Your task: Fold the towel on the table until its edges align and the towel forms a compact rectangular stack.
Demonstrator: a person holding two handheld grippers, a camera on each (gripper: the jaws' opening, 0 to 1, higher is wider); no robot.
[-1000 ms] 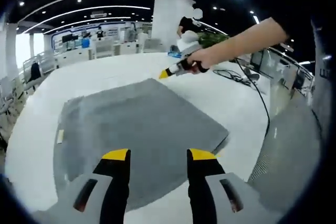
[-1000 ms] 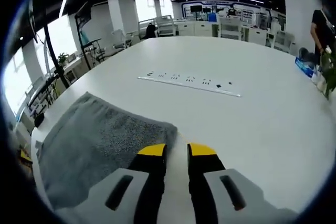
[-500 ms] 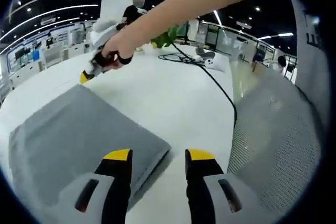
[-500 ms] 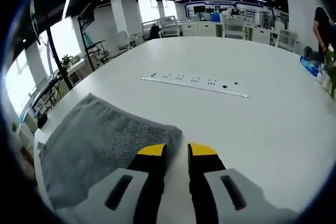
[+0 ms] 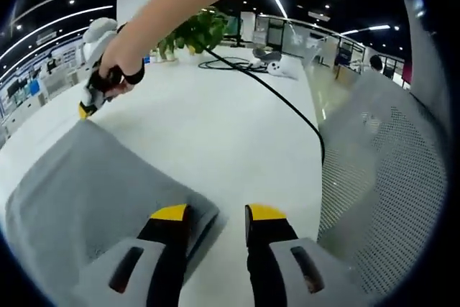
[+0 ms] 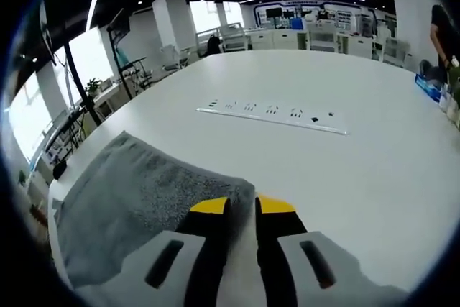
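Note:
A grey towel [image 5: 86,185] lies flat on the white table [image 5: 230,127]. My left gripper [image 5: 218,213] is open, its jaws standing to either side of the towel's near corner. A hand holds my right gripper [image 5: 92,98] at the towel's far corner in the left gripper view. In the right gripper view the towel [image 6: 136,192] spreads to the left, and its corner reaches in between the jaws of my right gripper [image 6: 242,206]. Those jaws stand with only a narrow gap, shut on that corner.
A white power strip [image 6: 273,114] lies across the table beyond the towel. A black cable [image 5: 280,98] runs over the table towards a plant [image 5: 198,30]. A mesh chair [image 5: 388,177] stands close at the right. Desks and a person [image 6: 440,30] stand further off.
The left gripper view has swung right and dropped to the towel's near corner, and the left jaws have narrowed. The right jaws have closed slightly around the far corner.

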